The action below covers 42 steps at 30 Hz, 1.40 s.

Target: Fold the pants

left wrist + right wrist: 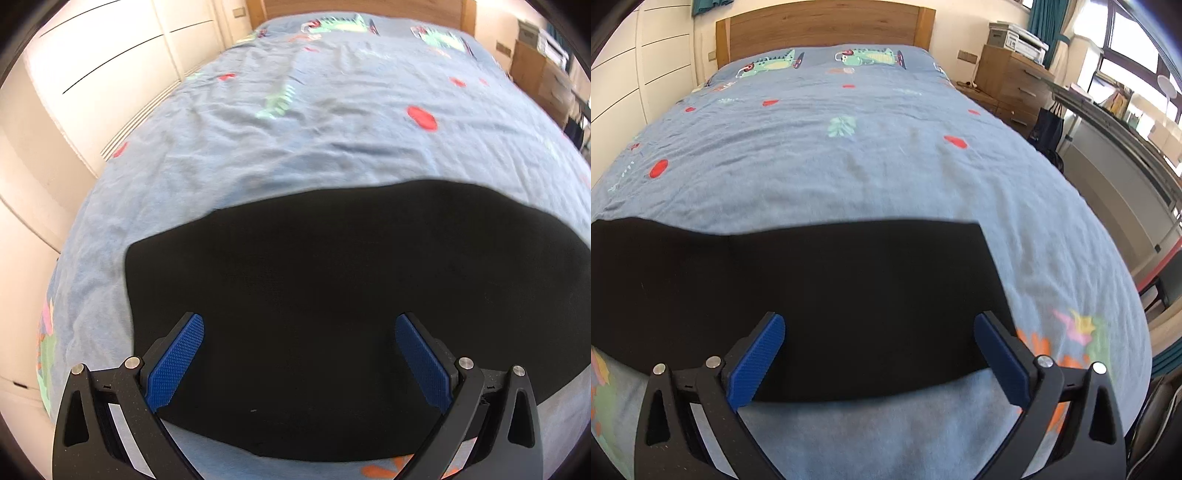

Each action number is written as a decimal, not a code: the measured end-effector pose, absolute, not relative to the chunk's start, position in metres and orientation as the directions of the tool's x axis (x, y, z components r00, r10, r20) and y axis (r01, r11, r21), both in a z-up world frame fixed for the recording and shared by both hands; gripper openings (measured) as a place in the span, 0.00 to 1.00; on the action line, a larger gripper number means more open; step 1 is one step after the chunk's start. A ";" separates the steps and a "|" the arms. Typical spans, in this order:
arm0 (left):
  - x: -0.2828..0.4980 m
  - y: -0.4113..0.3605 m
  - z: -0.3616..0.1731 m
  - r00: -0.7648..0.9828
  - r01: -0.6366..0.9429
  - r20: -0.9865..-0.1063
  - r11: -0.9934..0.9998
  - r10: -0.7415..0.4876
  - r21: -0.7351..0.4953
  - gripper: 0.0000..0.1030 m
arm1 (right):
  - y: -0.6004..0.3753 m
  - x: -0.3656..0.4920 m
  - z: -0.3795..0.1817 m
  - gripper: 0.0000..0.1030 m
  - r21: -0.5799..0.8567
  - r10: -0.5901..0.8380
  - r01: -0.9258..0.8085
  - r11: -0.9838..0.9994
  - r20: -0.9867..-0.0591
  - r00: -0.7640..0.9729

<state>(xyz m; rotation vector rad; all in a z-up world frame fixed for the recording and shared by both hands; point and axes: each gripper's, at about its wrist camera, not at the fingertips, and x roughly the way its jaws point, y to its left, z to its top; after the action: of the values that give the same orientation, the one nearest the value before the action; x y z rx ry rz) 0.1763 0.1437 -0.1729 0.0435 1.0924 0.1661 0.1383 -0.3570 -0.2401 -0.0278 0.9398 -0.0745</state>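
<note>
We hover both tongs, left (299, 363) and right (879, 360), spread wide and empty, over the black pants (332, 314) lying flat across the bed's (295, 147) near end (ready, we judge, to pinch an edge).

Black pants (332, 295); blue dinosaur-print bedspread (849, 166); blue finger pads (177, 362).

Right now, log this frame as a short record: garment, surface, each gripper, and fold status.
garment: black pants, lying flat as a wide band near the foot of the bed
surface: blue patterned bedspread
left gripper: open, above the pants, holding nothing
right gripper: open, above the pants near their right end, holding nothing
fold status: cannot tell how many folds are done
</note>
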 end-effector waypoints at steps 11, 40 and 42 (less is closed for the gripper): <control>0.202 0.181 -0.195 0.398 -0.186 -0.902 0.977 0.168 0.100 0.99 | -0.364 0.163 -0.256 1.00 -0.100 -0.113 0.055 0.993 -0.810 0.575; 0.148 0.123 -0.159 0.497 0.023 -0.868 0.999 0.022 0.038 0.99 | -0.336 0.098 -0.248 1.00 -0.033 -0.024 -0.002 0.999 -0.771 0.636; 0.159 0.099 -0.136 0.508 0.138 -0.861 0.988 -0.015 0.064 0.99 | -0.351 0.089 -0.238 1.00 0.000 0.001 -0.002 1.000 -0.758 0.652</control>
<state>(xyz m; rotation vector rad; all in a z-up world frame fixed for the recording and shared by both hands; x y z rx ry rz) 0.1592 0.0988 -0.1357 0.1305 1.0348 -0.0927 0.0888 -0.3514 -0.2381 -0.0011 0.8601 0.0016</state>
